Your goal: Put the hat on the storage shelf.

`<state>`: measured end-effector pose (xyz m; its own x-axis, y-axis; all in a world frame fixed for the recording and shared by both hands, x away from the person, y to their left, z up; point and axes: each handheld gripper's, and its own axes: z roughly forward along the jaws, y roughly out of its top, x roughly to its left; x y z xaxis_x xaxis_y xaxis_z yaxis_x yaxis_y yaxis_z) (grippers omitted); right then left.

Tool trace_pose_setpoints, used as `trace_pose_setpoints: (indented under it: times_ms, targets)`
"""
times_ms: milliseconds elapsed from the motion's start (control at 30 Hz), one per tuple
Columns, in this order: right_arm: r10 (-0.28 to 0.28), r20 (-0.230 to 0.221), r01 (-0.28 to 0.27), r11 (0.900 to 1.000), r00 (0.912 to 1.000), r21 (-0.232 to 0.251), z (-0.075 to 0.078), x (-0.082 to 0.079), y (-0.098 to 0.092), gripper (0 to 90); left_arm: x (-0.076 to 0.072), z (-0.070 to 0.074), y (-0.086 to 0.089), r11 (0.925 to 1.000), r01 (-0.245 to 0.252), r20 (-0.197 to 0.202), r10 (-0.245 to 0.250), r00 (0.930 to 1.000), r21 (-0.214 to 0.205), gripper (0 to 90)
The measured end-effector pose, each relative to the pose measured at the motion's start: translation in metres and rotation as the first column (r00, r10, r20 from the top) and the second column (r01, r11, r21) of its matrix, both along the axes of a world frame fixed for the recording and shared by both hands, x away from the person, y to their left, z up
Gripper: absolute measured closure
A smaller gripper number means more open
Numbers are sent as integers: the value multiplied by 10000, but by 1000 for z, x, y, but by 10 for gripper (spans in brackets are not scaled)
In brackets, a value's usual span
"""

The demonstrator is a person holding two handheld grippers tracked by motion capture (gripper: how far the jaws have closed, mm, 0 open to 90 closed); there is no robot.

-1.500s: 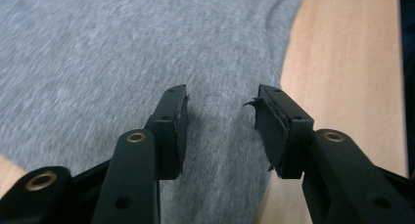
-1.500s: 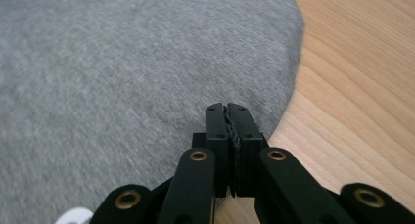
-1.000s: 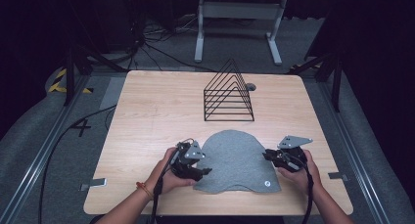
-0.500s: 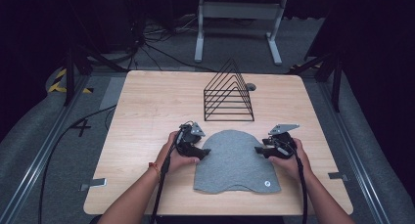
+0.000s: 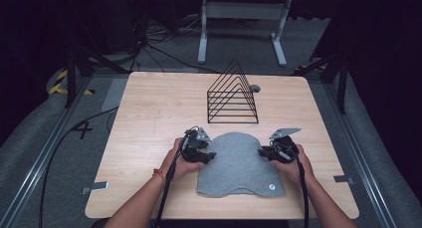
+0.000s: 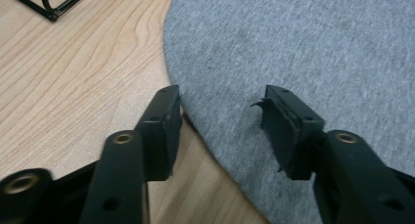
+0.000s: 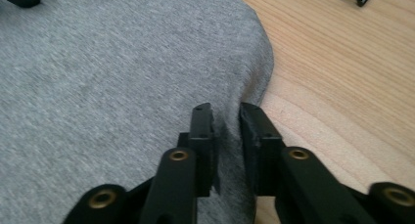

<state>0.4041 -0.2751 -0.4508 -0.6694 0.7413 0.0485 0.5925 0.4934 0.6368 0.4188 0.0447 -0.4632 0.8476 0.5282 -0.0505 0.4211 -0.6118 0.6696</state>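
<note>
— Grey beanie [image 5: 240, 163] lies flat at the near middle of the wooden table [image 5: 149, 118], between your two hands. How far along are you?

— Early, I'd judge. Your right gripper [image 7: 226, 117] has just been closing; its jaws are narrow and pinch a fold of the hat's edge. Your left gripper [image 6: 221, 117] has been closing too, but its jaws stand half wide astride the opposite edge, pads off the cloth.

— What's left?

— Your left grip, then any lift or fold. From the high view the wire rack [image 5: 232, 94] stands behind the hat; the gripper views show the pads.
</note>
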Motion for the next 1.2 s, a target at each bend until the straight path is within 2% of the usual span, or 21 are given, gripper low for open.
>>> trace_pose_setpoints:
  times_ms: [67,167,233,300,400,467,533,633,700,867,1033,1200]
  targets:
    - [17,-63,-16,9999,10000,170,-1,0,-1,841,2,0,1,10000,-14,29,14,10000,-75,613]
    - [104,-106,-101,9994,9999,336,-1,-1,-3,851,4,-1,4,9994,72,-176,-77,9998,-331,749]
    - [93,-30,-92,9991,10000,422,-2,-2,-3,852,5,-2,5,9984,20,-254,-34,9997,-565,797]
    - [191,93,-194,9992,9998,338,-2,-3,-3,854,5,-2,5,9985,-6,-263,-9,9997,-551,825]
    - [341,326,-347,9992,9989,193,-1,-6,-1,856,2,1,4,9987,-20,16,21,10000,-509,864]
    - [373,448,-384,9990,9983,236,2,-8,-2,858,1,6,6,9971,1,113,8,9999,-767,870]
    - [398,591,-418,9986,9975,330,5,-9,-3,858,-1,10,7,9969,84,358,-56,9993,-784,874]
    - [469,786,-504,9978,9958,429,11,-12,-4,858,-4,16,6,9965,139,435,-104,9990,-825,878]
    - [529,944,-578,9971,9941,501,15,-14,-4,859,-5,21,7,9944,208,499,-157,9986,-1040,879]
    - [527,1444,-643,9950,9881,768,31,-19,-7,859,-9,39,9,9926,330,1139,-196,9933,-1170,880]
    - [549,2041,-744,9933,9774,889,52,-24,-8,860,-11,60,10,9889,607,1506,-399,9878,-1356,880]
    - [626,2608,-912,9909,9634,989,76,-30,-8,860,-12,88,5,9884,915,2070,-649,9762,-1216,881]
